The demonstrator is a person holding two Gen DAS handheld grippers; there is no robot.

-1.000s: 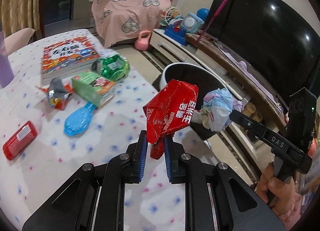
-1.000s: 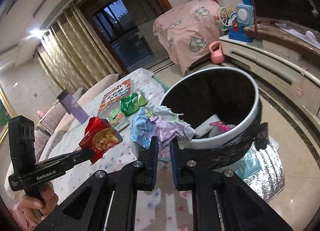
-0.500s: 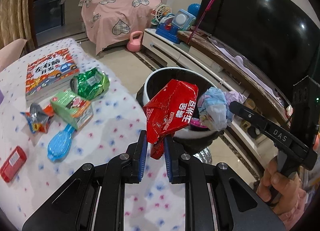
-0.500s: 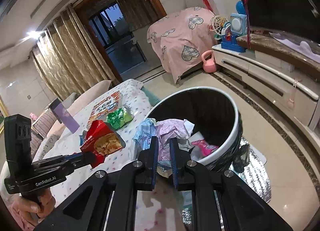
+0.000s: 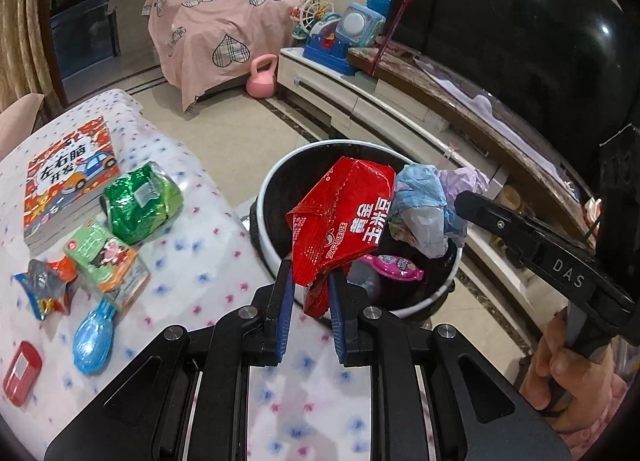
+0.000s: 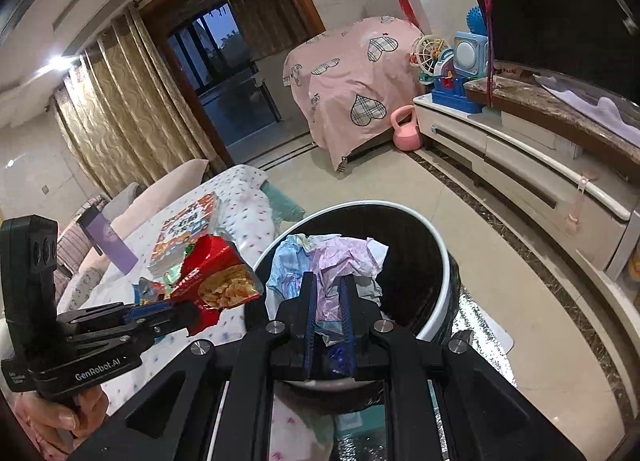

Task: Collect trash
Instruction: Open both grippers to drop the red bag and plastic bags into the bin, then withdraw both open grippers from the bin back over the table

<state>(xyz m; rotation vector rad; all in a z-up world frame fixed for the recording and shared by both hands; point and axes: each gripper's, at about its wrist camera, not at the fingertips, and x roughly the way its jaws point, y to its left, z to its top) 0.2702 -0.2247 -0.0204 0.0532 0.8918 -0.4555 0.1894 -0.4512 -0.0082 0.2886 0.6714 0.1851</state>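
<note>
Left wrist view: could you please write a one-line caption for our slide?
Left gripper holds a red snack bag over the trash bin, beside crumpled paper in the right gripper.

glossy foil red snack bag (image 5: 340,217), crumpled matt paper wad (image 6: 340,265).

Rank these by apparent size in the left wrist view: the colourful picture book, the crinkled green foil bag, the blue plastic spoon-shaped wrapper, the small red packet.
1. Colourful picture book
2. Crinkled green foil bag
3. Blue plastic spoon-shaped wrapper
4. Small red packet

Fisheye distortion and nearness make the last two unsure.
</note>
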